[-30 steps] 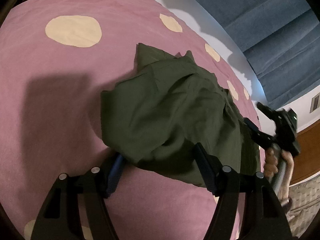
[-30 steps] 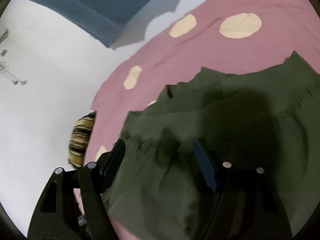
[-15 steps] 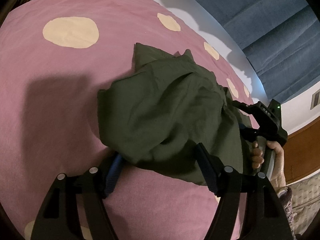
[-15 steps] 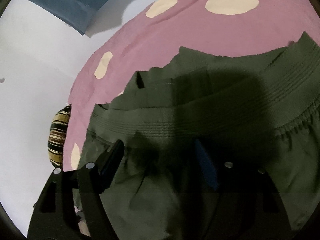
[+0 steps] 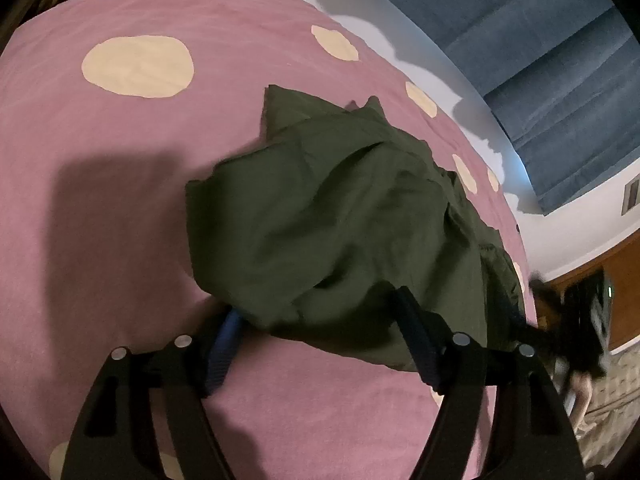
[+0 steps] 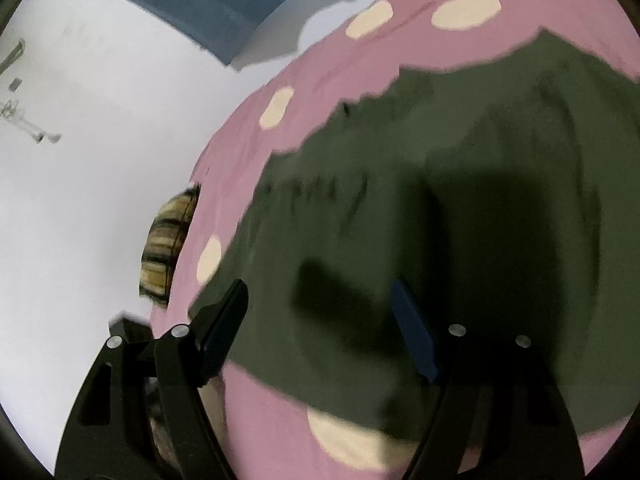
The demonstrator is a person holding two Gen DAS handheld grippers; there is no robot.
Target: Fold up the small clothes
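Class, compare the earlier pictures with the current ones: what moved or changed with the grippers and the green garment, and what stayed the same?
The right gripper pulled back from the olive garment: half a second ago the waistband filled its view, now more of the pink spotted bedspread shows and the view is blurred. Its jaws remain open, gripping nothing. The left gripper stayed open at the garment's near edge, and the garment kept its crumpled shape.

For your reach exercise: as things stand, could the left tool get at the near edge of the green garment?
Probably yes. The left tool is open with the green garment bunched between its fingers on the pink bedspread, and nothing lies between them.
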